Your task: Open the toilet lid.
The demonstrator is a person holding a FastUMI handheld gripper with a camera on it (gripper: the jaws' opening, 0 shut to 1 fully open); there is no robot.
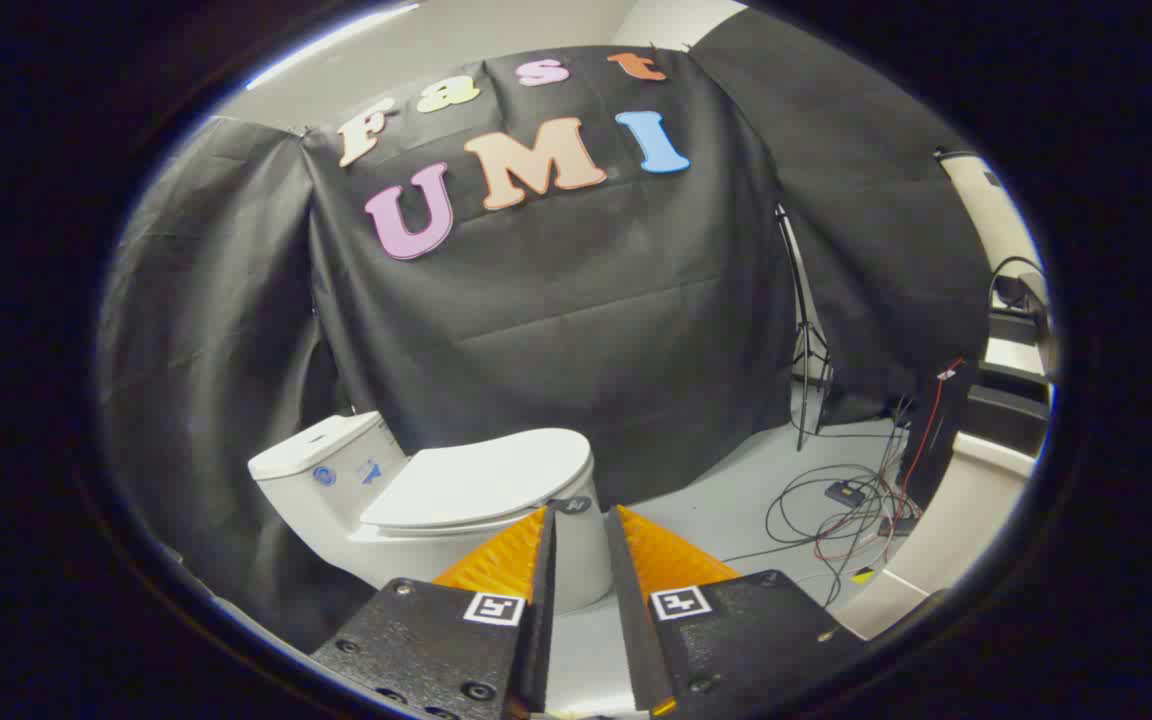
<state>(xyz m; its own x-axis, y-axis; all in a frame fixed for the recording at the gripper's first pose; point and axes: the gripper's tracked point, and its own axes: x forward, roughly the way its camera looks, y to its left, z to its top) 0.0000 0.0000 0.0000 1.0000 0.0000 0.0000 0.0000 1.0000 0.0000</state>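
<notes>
Beyond the fingers stands the white toilet [356, 500], its lid [481, 480] lying flat and closed over the bowl, with the cistern [321, 450] behind it. The tongs [581, 520] are a little spread, gripping nothing, their tips just short of the lid's front edge. Ahead and right, loose cables [836, 505] sprawl on the floor.

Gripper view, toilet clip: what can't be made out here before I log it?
- Toilet bowl: its lower front is covered by the claw fingers.
- Toilet lid: it lies down; whether the fingertips touch its front edge is unclear, since they overlap it.
- Marks on the tank: too small to make out.
- Cables on the floor: where they end is cut off beyond the black stand.
</notes>
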